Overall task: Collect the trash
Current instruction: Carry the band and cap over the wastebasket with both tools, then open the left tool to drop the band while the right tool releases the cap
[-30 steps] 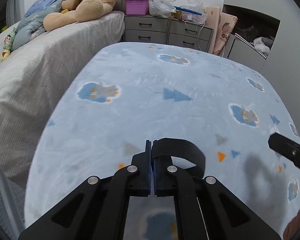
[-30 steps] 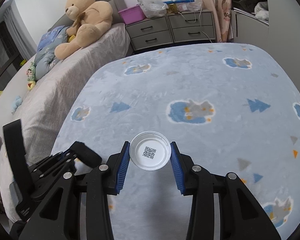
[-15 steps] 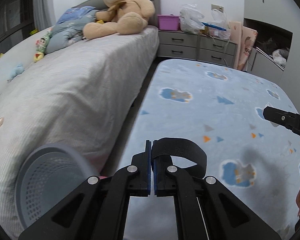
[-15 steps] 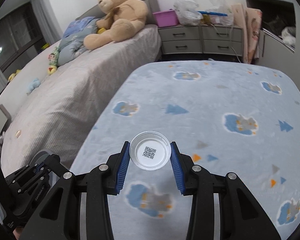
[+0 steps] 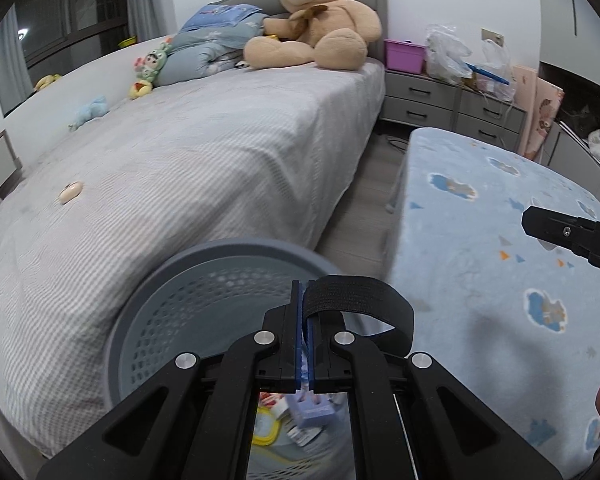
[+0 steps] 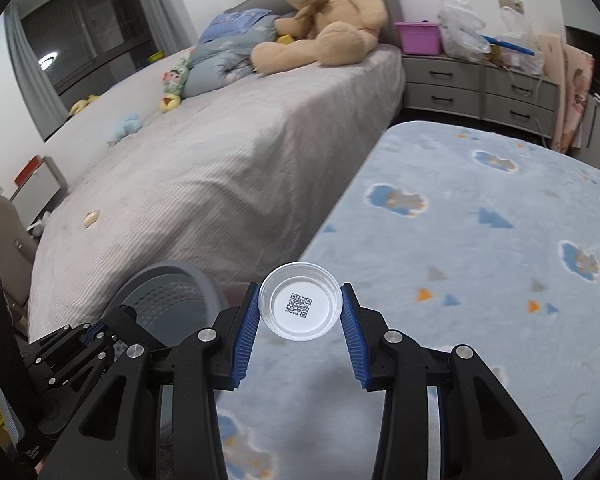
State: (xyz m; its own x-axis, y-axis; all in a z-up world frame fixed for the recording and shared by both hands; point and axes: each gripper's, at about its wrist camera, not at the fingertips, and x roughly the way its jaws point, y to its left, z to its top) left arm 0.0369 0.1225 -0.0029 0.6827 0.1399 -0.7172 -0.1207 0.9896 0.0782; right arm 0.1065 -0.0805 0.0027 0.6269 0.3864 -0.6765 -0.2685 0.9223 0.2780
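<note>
two grippers are counted: the left gripper (image 5: 305,296) and the right gripper (image 6: 300,308). one clear plastic lid (image 6: 299,306) is seen between the latter's pads. one grey perforated basket (image 5: 172,320) lies below the former. ahead, one large teddy bear (image 5: 320,20) and one purple box (image 5: 404,55) are recorded.
</note>
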